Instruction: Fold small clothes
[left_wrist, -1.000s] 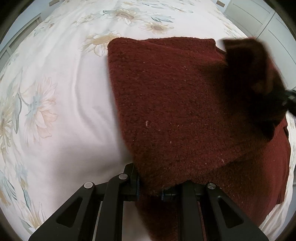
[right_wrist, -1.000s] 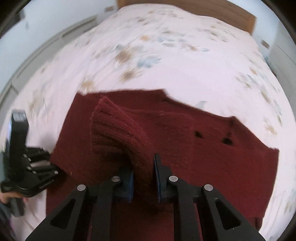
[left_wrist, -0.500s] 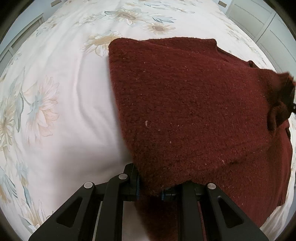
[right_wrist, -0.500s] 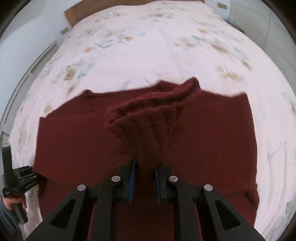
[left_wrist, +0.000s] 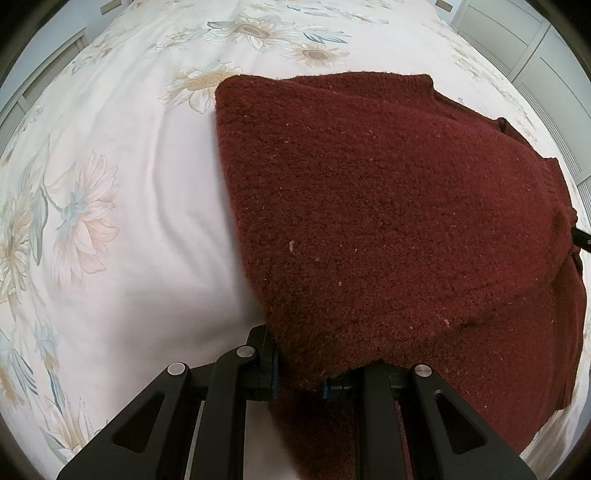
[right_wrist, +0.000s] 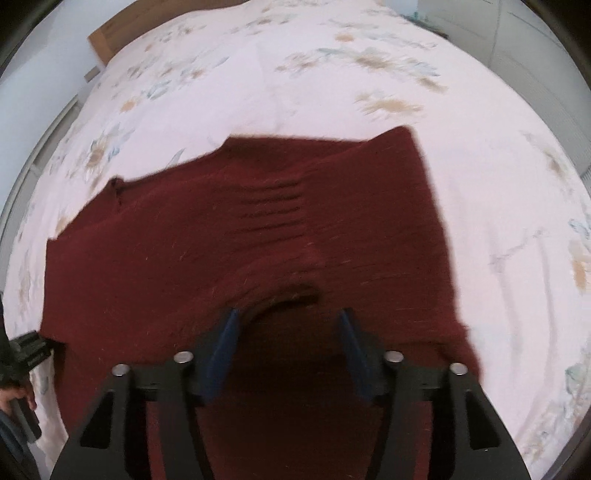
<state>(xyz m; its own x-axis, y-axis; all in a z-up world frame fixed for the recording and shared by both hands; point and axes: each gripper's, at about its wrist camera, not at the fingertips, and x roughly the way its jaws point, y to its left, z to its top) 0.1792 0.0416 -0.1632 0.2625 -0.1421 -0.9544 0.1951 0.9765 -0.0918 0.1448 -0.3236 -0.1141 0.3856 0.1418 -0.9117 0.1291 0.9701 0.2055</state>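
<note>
A dark red knitted sweater (left_wrist: 388, 206) lies spread on the floral bedsheet (left_wrist: 122, 177). My left gripper (left_wrist: 299, 373) is shut on the sweater's near edge, and the fabric drapes over its fingers. In the right wrist view the sweater (right_wrist: 229, 229) fills the middle, with a ribbed cuff folded flat onto it. My right gripper (right_wrist: 288, 328) is open just above the sweater, its blue pads (right_wrist: 225, 339) wide apart and empty. The left gripper also shows in the right wrist view (right_wrist: 27, 349) at the sweater's left edge.
The bed's white sheet with flower print surrounds the sweater on all sides. A wooden headboard (right_wrist: 110, 29) stands at the far end. White cabinet doors (left_wrist: 546, 62) and a wall line the bed's sides.
My right gripper carried the sleeve across the sweater, laid it down flat and opened. The left gripper stayed shut on the edge without moving.
</note>
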